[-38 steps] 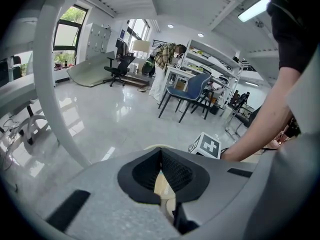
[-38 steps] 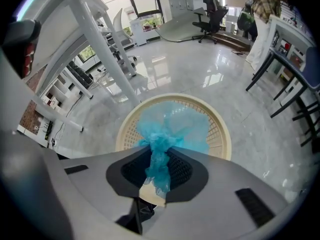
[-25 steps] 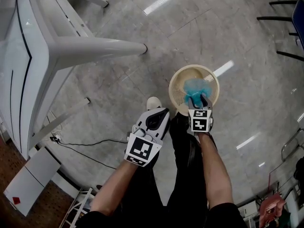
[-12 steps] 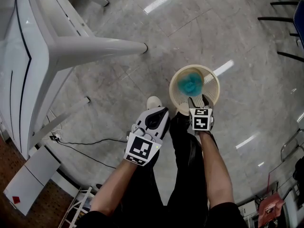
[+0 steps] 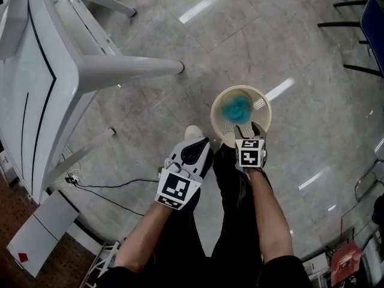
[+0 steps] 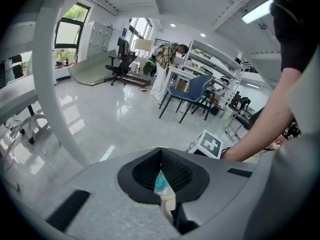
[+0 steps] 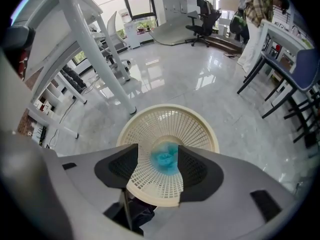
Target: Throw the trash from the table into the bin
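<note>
A crumpled blue piece of trash [image 5: 235,108] lies inside the cream lattice bin [image 5: 260,103] on the floor. My right gripper [image 5: 248,129] hangs over the bin's near rim, pointing steeply down. Its jaws have just been opening and stand open with nothing between them. In the right gripper view the trash [image 7: 165,159] shows down in the bin [image 7: 167,118], below the right gripper [image 7: 158,158]. My left gripper [image 5: 198,144] hovers to the bin's left over the floor, shut and empty. In the left gripper view the left gripper [image 6: 161,156] shows its jaws meeting.
A white table [image 5: 42,83] with slanted legs [image 5: 132,68] stands at the left. A black cable [image 5: 114,182] runs across the floor under it. Chair legs [image 5: 354,17] stand at the upper right. The person's white shoe [image 5: 193,131] is beside the bin.
A second ago the right gripper held the blue trash over the bin. The jaws opened, the trash dropped into the bin, and the gripper lifted a little. The left gripper stayed put.
</note>
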Tool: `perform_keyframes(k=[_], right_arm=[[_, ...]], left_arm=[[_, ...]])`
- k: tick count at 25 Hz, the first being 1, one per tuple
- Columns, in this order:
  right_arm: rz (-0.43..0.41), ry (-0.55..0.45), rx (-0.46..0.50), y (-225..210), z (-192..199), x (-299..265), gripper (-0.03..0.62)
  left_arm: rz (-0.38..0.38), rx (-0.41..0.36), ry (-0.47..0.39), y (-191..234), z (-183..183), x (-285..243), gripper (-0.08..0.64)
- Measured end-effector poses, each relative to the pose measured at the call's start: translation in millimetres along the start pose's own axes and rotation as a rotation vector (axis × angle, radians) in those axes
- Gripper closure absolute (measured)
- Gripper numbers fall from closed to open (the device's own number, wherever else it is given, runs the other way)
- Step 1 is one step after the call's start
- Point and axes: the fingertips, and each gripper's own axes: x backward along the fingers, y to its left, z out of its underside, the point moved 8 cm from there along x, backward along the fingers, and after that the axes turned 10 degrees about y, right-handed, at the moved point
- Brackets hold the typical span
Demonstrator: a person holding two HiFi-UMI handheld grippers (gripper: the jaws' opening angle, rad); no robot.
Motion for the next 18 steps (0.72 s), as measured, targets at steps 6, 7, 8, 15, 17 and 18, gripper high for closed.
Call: perform_keyframes(k=[6,7,8,15,17,18], right_arm=[[-0.005,-0.03,-0.034,-1.1,-9.8,50.4,0.355],[-0.006,-0.041,-0.037,-0.6,-11.8,61.7,0.373],[-0.008,-0.055,-0.045,0.1,-13.7,73.1,0.382],[0.02,-0.142,-0.059,2.8,-24.3,151.8,0.519],[0.018,-0.136,-0.064,4.4,-22.4,170.3,0.546],[0.018,-0.134,-0.064,5.0,-21.4,179.7,0.559]], left_arm=[[0.001,-0.029,-0.008,-16.8,-27.8,26.6,0.552],[0.001,-0.033,-0.011,-20.2,-32.8,32.4,0.552],[0.0,-0.035,-0.014,-23.4,-37.9,38.3,0.552],[-0.002,-0.058,-0.033,-46.2,-71.7,76.6,0.552],[-0.003,-0.061,-0.037,-53.3,-78.9,86.6,0.552],[-0.004,-0.061,-0.041,-57.0,-83.2,91.8,0.552]])
